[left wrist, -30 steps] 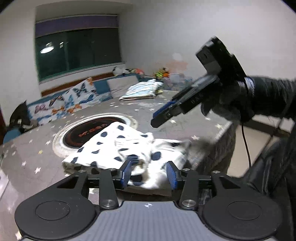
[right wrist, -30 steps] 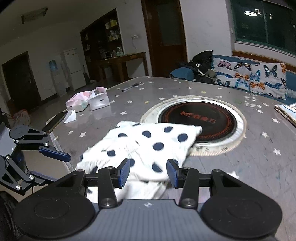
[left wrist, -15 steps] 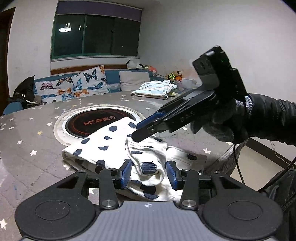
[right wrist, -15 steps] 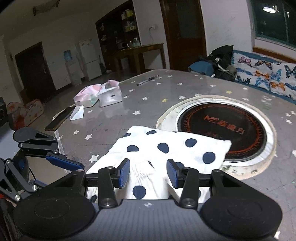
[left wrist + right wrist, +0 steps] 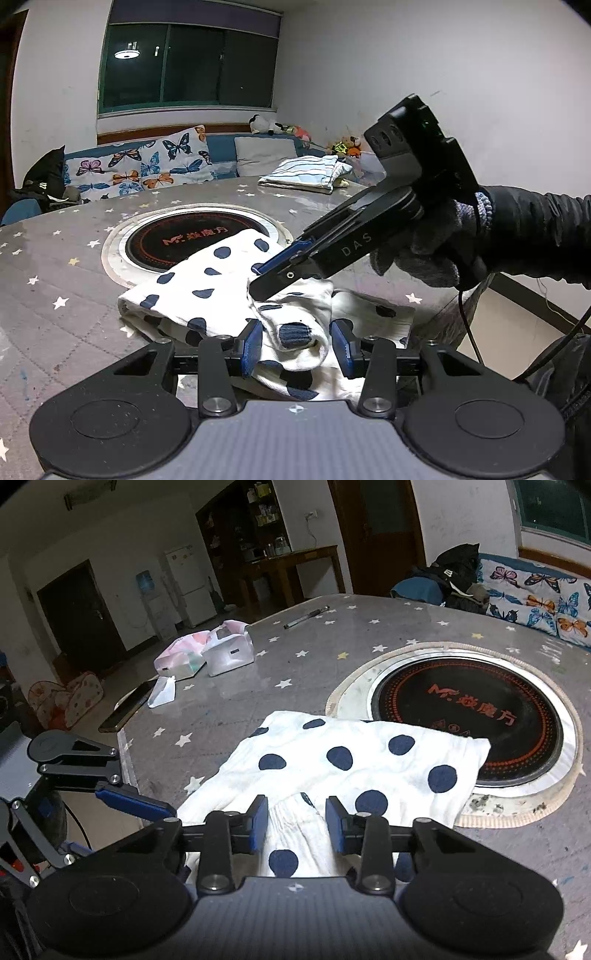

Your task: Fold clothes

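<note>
Your polka-dot garment, white with navy dots, lies crumpled near the table's near edge, its far corner draped over the rim of the round inset cooktop. A bunched fold with a navy ribbed cuff rises at the garment's near end.

Your left gripper has that cuffed fold between its blue pads, jaws moderately apart, with cloth in the gap but not clamped. Your right gripper is likewise parted, straddling a gathered ridge of white fabric; the pads sit just beside the cloth on either side. In the left wrist view, your gloved hand holds that right gripper angled down, its tips touching the garment's middle.

Farther out, a folded striped garment rests near the table's far edge. Toward the table's left side, seen from the right wrist, sit a pink-and-white bag and a white box side by side, a dark phone at the edge, and a pen beyond. A butterfly-print sofa lines the wall behind.
</note>
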Tool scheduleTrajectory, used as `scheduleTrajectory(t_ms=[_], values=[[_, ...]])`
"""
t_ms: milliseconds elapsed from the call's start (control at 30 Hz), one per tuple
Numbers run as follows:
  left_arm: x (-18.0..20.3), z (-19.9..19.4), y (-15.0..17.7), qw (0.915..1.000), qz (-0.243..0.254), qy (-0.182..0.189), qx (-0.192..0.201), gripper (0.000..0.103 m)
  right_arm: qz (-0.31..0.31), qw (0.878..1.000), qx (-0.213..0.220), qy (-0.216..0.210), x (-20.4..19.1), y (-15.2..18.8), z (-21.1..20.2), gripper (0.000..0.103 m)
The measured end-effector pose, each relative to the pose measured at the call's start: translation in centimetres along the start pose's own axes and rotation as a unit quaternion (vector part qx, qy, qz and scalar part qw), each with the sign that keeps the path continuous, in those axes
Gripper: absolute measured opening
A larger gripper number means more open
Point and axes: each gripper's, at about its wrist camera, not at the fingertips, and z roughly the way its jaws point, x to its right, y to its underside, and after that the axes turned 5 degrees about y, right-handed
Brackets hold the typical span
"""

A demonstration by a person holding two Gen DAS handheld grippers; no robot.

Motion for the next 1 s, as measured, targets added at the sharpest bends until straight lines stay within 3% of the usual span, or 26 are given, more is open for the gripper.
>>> scheduleTrajectory(t_ms=[33,233,633,1000], values=[[0.0,0.0,0.0,1.0,0.001,0.0,0.0,0.045,-0.001,1.0,0.001,0.001,0.0,0.0,-0.1,0.024],[0.1,0.1,0.0,1.0,0.0,-0.006,0.0,0.045,-0.002,1.0,0.02,0.006,-0.2,0.2,-1.6,0.017],[0.5,0.0,-0.1,1.0,0.004,-0.003,0.002,0.045,0.007,0.998,0.065,0.013,-0.4,1.9,-6.6,0.016],[1.7,-0.5,-0.5,0.9995,0.025,0.013,0.01,0.045,0.016,0.998,0.067,0.014,-0.8,4.8,-10.2,0.017]])
